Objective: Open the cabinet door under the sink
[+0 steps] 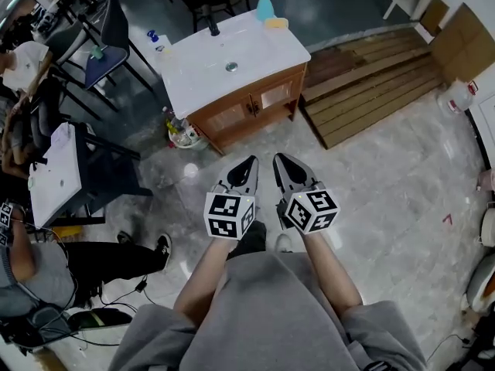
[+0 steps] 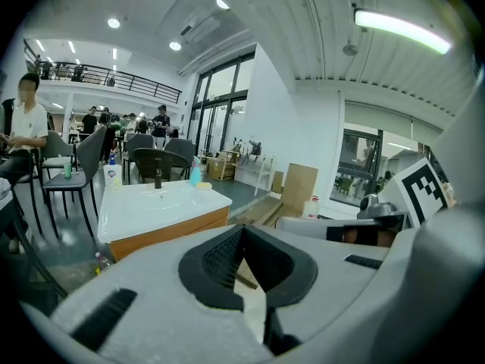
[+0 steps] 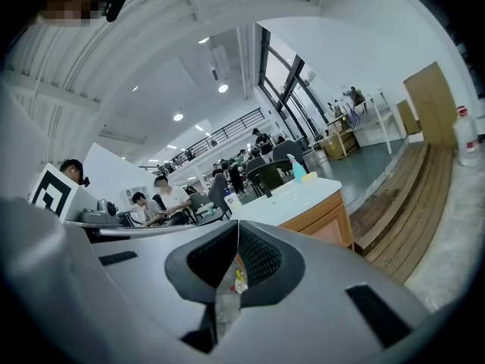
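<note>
We find left gripper (image 1: 251, 161) and right gripper (image 1: 278, 159) both closed, empty; cabinet (image 1: 230, 118) well ahead of jaws. Risk: closed tips skid off handle (image 1: 251, 108) unless opened.

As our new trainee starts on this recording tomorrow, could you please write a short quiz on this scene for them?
1. True or false: the cabinet doors under the sink already stand open.
2. What stands beside the yellow sponge on the sink top? A) a blue spray bottle B) a kettle C) a potted plant
3. Fill in: the left tool and the right tool both have their jaws ____, with nothing between them.

Key: 1 false; 2 A; 3 shut.
</note>
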{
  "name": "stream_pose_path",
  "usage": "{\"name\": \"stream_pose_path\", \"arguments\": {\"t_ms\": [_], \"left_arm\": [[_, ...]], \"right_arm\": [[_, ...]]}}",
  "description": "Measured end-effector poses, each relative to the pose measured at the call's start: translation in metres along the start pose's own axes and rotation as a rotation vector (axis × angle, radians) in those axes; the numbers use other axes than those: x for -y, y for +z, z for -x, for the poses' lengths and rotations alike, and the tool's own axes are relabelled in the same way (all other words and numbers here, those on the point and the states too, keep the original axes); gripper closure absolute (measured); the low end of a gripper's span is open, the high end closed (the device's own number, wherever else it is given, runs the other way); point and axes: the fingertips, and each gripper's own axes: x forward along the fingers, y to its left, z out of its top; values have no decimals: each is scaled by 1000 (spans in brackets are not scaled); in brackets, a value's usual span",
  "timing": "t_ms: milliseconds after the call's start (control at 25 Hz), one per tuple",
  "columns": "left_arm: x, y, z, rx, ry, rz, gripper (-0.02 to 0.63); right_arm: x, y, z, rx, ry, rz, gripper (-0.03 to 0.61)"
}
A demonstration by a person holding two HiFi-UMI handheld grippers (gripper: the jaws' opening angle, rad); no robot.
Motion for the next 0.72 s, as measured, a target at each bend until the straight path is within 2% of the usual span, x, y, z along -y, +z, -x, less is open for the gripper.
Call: {"name": "stream_pose_path", "arguments": {"t_ms": [280, 720], "left_arm": [[-45, 5, -34, -36, -47, 17, 606], [-89, -1, -72, -90, -122, 29, 606]], "right_arm": [[11, 4, -51, -3, -63, -29, 568], [28, -4, -98, -1, -157, -74, 568]]}}
